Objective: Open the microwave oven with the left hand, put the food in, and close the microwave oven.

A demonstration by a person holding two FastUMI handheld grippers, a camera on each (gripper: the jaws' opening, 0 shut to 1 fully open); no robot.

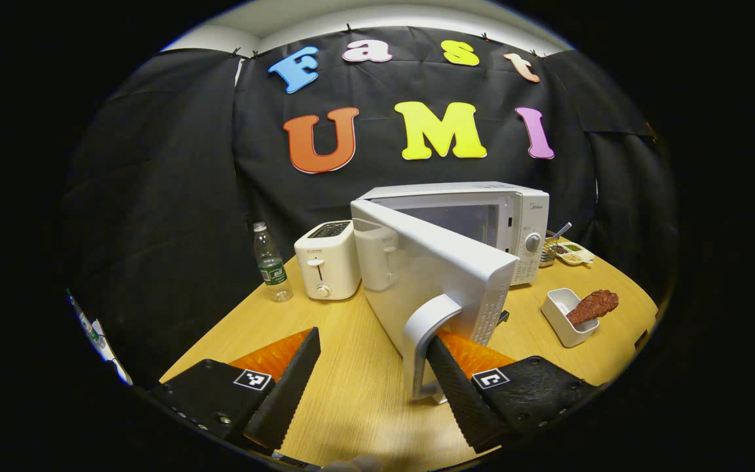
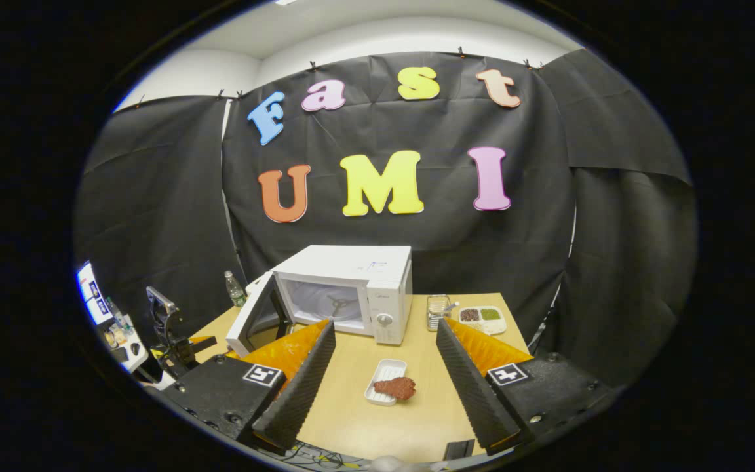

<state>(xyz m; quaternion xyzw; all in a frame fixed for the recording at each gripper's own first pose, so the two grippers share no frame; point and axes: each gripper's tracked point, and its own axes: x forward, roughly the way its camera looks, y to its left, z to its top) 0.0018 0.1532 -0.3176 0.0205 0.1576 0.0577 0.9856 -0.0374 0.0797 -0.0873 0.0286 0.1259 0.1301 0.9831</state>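
The white microwave stands at the back of the wooden table with its door swung partly open. My left gripper is open; its right finger sits tucked behind the door's handle, while the other finger is apart from the door. A reddish-brown piece of food lies in a small white dish to the right of the microwave. In the right gripper view the food and its dish lie straight ahead, below my open right gripper, in front of the open microwave.
A white toaster and a water bottle stand left of the microwave. A compartment tray of condiments and a small wire holder sit at the back right. The table edge is close beyond the dish.
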